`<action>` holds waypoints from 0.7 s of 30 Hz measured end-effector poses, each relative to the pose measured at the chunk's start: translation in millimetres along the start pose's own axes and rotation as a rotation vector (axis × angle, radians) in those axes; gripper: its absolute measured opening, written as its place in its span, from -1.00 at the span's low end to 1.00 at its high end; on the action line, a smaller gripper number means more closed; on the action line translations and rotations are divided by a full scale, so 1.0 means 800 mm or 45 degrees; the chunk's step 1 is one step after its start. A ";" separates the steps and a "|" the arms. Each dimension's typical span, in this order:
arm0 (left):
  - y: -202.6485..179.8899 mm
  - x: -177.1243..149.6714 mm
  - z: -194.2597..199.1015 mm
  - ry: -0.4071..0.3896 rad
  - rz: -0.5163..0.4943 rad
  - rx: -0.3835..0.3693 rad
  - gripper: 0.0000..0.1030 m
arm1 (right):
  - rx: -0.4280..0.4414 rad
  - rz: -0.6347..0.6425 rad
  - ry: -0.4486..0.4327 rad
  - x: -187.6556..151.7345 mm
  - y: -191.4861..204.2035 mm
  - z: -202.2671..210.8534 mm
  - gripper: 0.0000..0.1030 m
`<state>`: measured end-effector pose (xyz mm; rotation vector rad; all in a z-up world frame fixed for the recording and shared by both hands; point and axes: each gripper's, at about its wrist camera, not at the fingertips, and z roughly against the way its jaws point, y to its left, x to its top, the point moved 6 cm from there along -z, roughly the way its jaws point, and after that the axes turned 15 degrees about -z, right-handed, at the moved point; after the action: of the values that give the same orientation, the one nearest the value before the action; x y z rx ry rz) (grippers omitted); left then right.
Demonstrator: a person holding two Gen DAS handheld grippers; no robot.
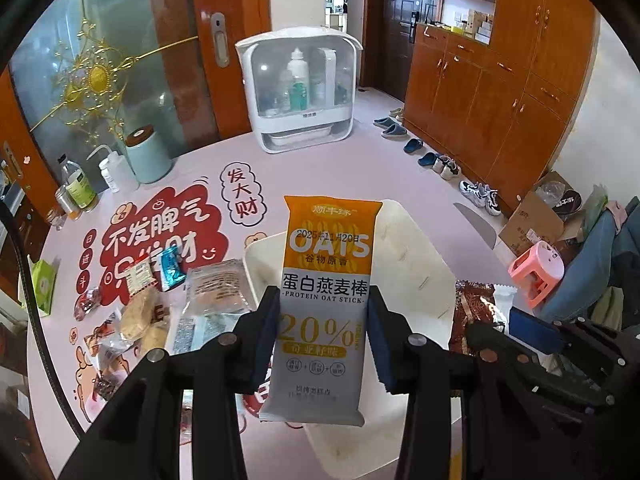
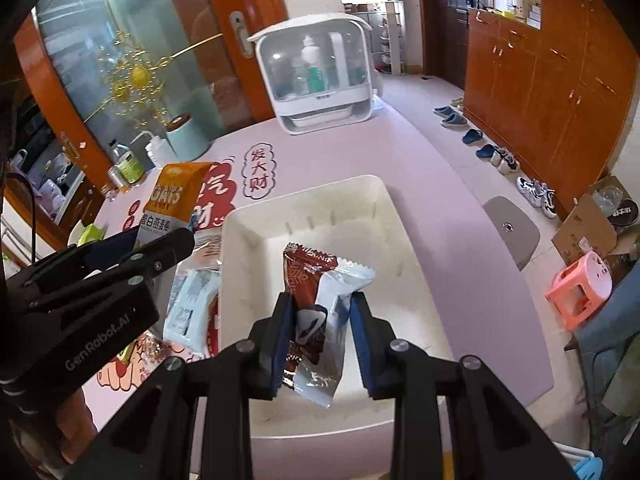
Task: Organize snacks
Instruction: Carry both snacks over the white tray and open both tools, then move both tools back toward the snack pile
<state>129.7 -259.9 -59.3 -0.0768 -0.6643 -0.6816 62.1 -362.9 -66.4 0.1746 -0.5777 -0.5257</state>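
Carrying two packets toward the white rectangular plastic bin [image 2: 384,200] on the pale pink printed tablecloth [image 1: 192,432]. Far left: loose pile of mixed snack wrappers [image 1: 140,320] lying beside the bin, not yet sorted. Next, left gripper [image 1: 323,332], narrow and pinched on the orange-and-white foil oat bar packet [image 1: 326,264], held upright by its lower half over the bin's near-left rim (top half unsupported). Further right, right gripper [image 2: 320,344], closed about as tight as possible on the dark red and silver foil snack packet [image 2: 320,300], tilted, hanging above the bin's bare floor.

Risks, judged from here: slick foil sliding between the pads if either wrist rolls, dropping a packet outside the bin; oat bar released too early, landing on the rim and tipping back onto the pile; two grippers crowding the same opening and knocking together; crushed contents under the hard squeeze on the red packet. Bin light enough to be nudged by a low finger.
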 end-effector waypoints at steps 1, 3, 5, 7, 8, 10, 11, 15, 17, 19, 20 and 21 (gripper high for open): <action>-0.002 0.001 -0.003 0.001 -0.003 -0.002 -0.21 | -0.006 -0.001 0.002 0.001 -0.003 -0.002 -0.42; -0.010 0.002 -0.011 0.016 -0.016 0.001 -0.21 | -0.023 -0.001 0.009 0.001 -0.009 -0.006 -0.42; -0.016 0.002 -0.019 0.031 -0.022 0.000 -0.21 | -0.034 -0.005 0.023 0.000 -0.014 -0.011 -0.41; -0.021 0.001 -0.024 0.044 -0.029 -0.001 -0.20 | -0.035 -0.015 0.035 -0.002 -0.018 -0.014 -0.40; -0.022 0.000 -0.026 0.049 -0.031 0.001 -0.20 | -0.033 -0.020 0.040 -0.002 -0.020 -0.016 -0.40; -0.024 0.000 -0.029 0.060 -0.039 0.006 -0.09 | -0.024 -0.030 0.056 -0.004 -0.024 -0.019 -0.39; -0.026 -0.001 -0.031 0.070 -0.043 0.002 0.29 | -0.018 -0.033 0.067 -0.005 -0.025 -0.021 -0.37; -0.026 -0.001 -0.024 0.047 -0.042 0.011 0.82 | -0.030 -0.025 0.080 -0.011 -0.028 -0.024 -0.17; -0.028 -0.001 -0.024 0.057 -0.066 0.023 0.82 | -0.034 -0.017 0.075 -0.013 -0.028 -0.024 -0.10; -0.029 -0.002 -0.023 0.066 -0.078 0.030 0.82 | -0.034 -0.016 0.075 -0.014 -0.028 -0.023 -0.08; -0.029 -0.003 -0.023 0.067 -0.079 0.029 0.82 | -0.035 -0.018 0.076 -0.015 -0.028 -0.023 -0.07; -0.030 -0.004 -0.022 0.066 -0.078 0.025 0.82 | -0.034 -0.019 0.078 -0.015 -0.028 -0.023 -0.07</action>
<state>122.8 -281.6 -78.6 -0.0207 -0.6252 -0.7335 54.7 -375.9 -94.3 0.1691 -0.5096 -0.5406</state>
